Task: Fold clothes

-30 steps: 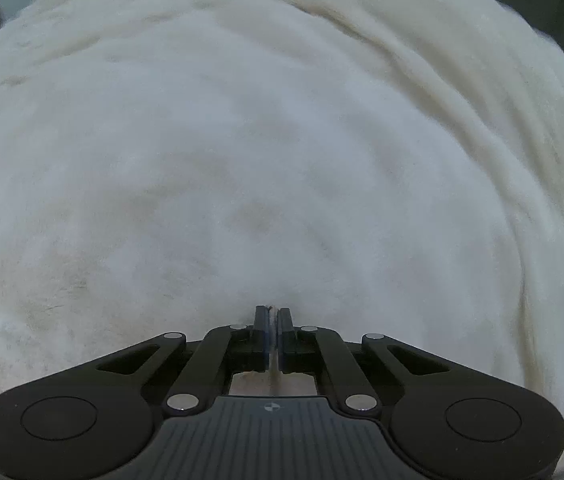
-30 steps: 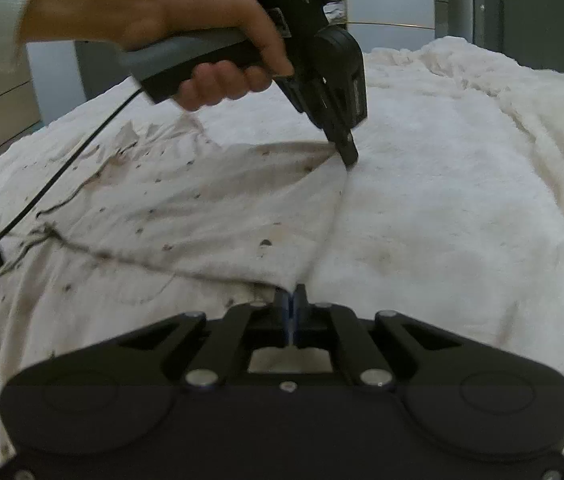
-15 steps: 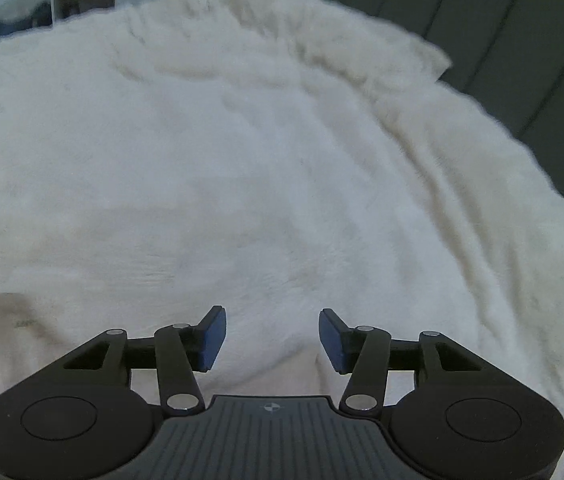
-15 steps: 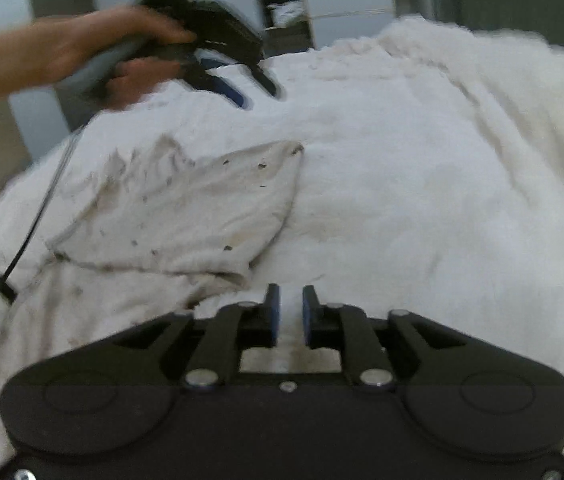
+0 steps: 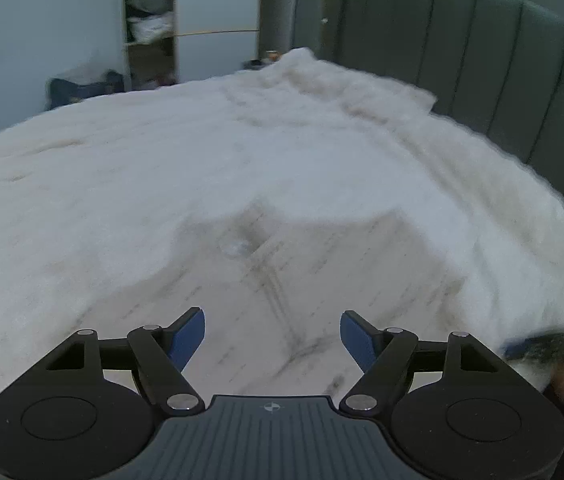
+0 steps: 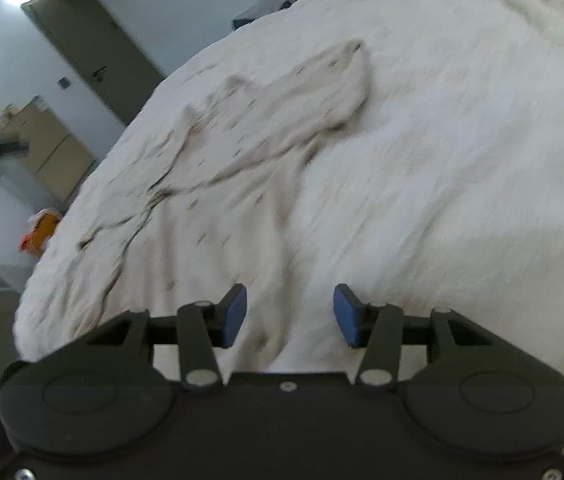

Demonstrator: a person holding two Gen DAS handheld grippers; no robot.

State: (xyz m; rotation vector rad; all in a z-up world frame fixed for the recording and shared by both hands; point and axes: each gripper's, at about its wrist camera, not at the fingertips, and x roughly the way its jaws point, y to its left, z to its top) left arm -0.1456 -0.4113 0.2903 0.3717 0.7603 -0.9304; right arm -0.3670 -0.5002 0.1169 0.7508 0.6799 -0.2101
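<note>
Left tool (image 5: 272, 332): jaws spread wide, blue pads (image 5: 188, 337) well apart, nothing between them. It hangs above the garment (image 5: 282, 280), a pale cloth w/ small dark specks lying on the white fluffy blanket (image 5: 122, 180) that covers the bed. Left wrist view is blurred; the garment's upper edge shows as a grey shadowed band across mid-frame. Green padded headboard (image 5: 482, 80) stands behind the bed; open shelf unit (image 5: 149, 36) at the far wall.

Right tool (image 6: 290, 314): jaws also spread, blue pads (image 6: 234, 312) apart, gripping nothing. Garment (image 6: 242, 140) lies flat on the blanket (image 6: 462, 140), left of centre in the right wrist view, w/ one portion folded over itself toward the upper end and creases running along its length. Its near edge reaches under the tool. Beyond the bed: dark door (image 6: 94, 52), wooden cabinet (image 6: 48, 148), orange item (image 6: 40, 232) on the floor.
</note>
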